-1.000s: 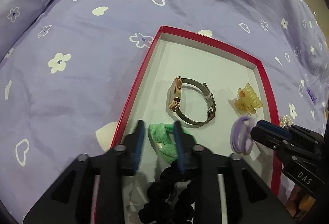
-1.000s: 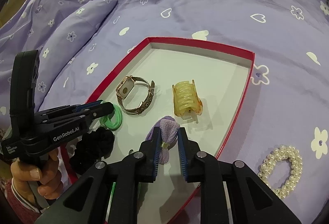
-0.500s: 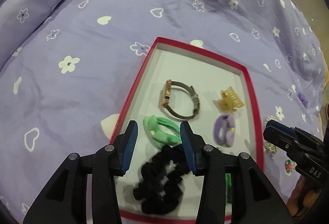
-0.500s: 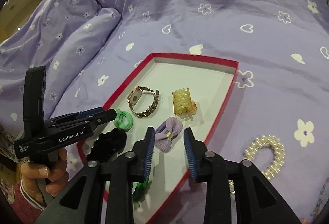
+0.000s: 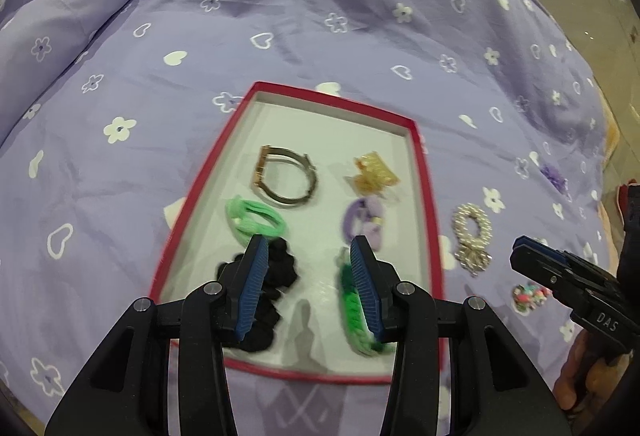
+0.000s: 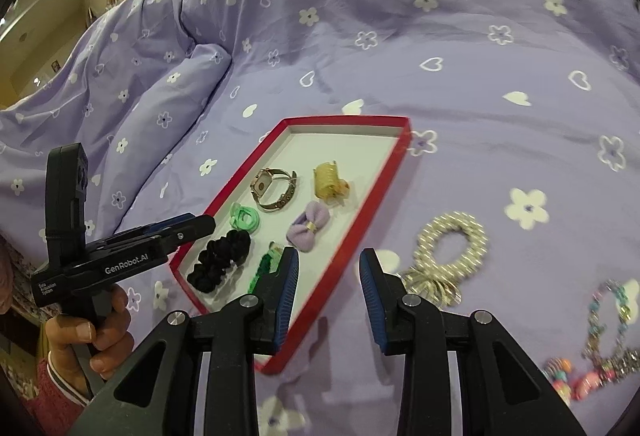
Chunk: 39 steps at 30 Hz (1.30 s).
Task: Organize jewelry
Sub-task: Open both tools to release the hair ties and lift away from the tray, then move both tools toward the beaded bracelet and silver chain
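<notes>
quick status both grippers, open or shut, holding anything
Left gripper: open, nothing held, above the red-rimmed tray.
Right gripper: open, empty, over the tray's right edge.

On the bed (image 6: 400, 36) lies a tray (image 6: 352, 236) holding a watch (image 6: 274, 190), clip (image 6: 328, 182), bow (image 6: 308, 226) and scrunchies (image 6: 220, 258), with a pearl bracelet (image 6: 450, 244) at its right.

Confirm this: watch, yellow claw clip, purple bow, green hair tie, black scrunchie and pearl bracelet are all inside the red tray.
Not quite. The pearl bracelet lies on the purple bedspread, outside the red tray, as the right wrist view shows. The watch, yellow claw clip, purple bow, green hair tie and black scrunchie are inside.
</notes>
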Motion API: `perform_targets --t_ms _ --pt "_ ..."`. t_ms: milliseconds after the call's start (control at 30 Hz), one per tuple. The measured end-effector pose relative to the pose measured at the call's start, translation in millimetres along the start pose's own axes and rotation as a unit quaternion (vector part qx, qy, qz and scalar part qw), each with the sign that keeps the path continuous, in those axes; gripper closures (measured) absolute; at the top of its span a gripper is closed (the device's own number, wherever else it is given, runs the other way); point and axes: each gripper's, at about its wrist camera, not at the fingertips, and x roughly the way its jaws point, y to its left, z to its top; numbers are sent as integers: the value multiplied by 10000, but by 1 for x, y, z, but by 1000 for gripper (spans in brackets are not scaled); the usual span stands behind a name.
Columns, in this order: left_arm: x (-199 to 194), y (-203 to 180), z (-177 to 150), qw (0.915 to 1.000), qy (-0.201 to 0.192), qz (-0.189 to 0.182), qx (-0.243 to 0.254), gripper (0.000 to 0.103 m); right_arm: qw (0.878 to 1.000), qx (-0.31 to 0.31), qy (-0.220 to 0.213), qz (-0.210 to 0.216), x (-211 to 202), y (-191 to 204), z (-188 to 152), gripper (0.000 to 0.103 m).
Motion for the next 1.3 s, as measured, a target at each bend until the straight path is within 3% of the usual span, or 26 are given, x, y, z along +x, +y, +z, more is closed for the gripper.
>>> perform_targets --t_ms 600,1300 --pt "-9 -90 -38 9952 199 -634 721 61 9944 712 -317 -715 -91 -75 -66 65" --pt "7 -169 -58 9838 529 -1037 1366 61 9794 1419 -610 -1299 -152 -144 -113 65"
